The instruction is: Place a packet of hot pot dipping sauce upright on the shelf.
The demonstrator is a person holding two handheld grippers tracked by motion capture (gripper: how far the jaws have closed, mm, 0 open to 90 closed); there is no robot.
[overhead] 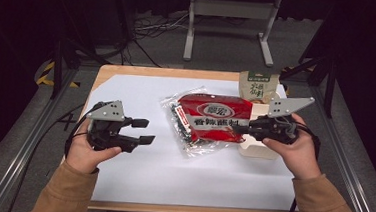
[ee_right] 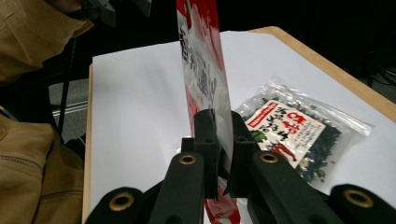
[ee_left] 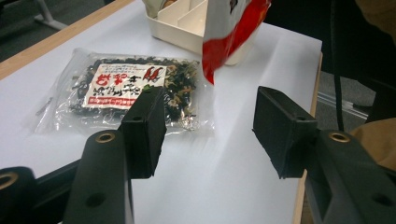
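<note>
Red snack bag (overhead: 215, 117) pinched by right gripper (overhead: 242, 128); left gripper (overhead: 146, 131) apparently idle, agape.

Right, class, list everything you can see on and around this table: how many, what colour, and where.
Red snack bag: one, red and white, held up over the middle of the table by the right gripper.
Clear packet of dark dried food: one, see-through with a red and white label, flat on the sheet under the red bag.
Divided tray: one, cream, right side of the table.
Green pouch: one, pale green and cream, standing at the tray's far end.
White sheet: one, covering the wooden table.
Metal stand: one, grey, on the floor beyond.
Left gripper: black fingers apart, holding nothing.
Right gripper: black fingers clamped on the red bag's edge.
Sleeves: two, tan.
</note>
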